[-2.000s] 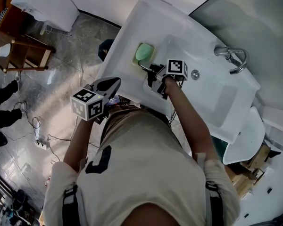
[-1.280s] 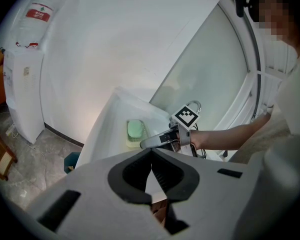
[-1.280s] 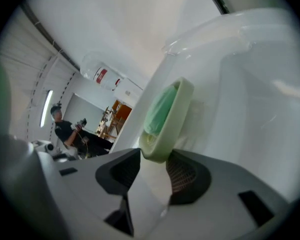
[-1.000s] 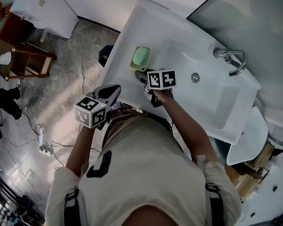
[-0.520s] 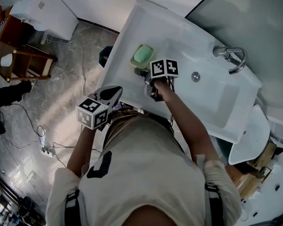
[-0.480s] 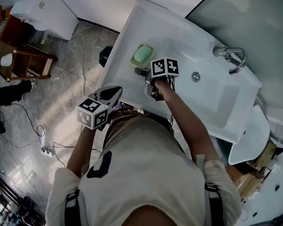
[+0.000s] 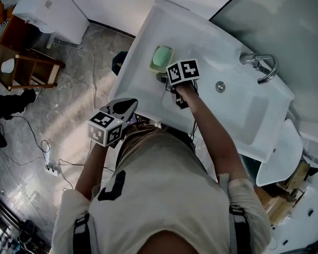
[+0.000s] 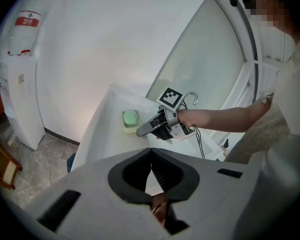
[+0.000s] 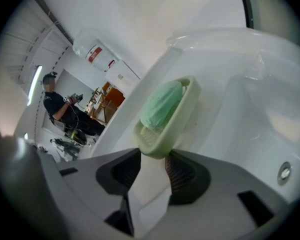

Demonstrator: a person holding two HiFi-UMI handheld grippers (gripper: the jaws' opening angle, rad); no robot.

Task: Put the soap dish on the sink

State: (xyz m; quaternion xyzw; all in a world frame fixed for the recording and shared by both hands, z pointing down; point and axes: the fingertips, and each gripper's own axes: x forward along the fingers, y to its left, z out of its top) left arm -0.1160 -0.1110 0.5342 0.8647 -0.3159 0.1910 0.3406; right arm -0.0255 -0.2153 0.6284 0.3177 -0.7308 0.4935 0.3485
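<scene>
1. My right gripper (image 9: 155,165) has the near end of the pale yellow-green plastic soap dish (image 9: 166,119) between its pads. The jaws have just eased apart a touch, but both pads look to be pinching the dish's end.
2. Compared with a second ago, this gripper has pushed away from me, and the dish, with its mint-green soap bar (image 9: 161,103) on top, has slid farther along the left ledge of the white ceramic sink (image 7: 142,42).
3. I judge the dish's base to be down on the ledge, so the placing looks nearly finished. What remains is letting go fully and drawing back.
4. My left gripper (image 8: 151,156) is pressed together on nothing, held near my body, short of the sink's near rim.
5. The dish lies between the sink's outer left edge, with floor beyond it, and the basin's lip on the right.
6. Bare ledge runs on past the dish. The chrome tap (image 7: 261,65) is well apart, far right, so my way back looks open.
</scene>
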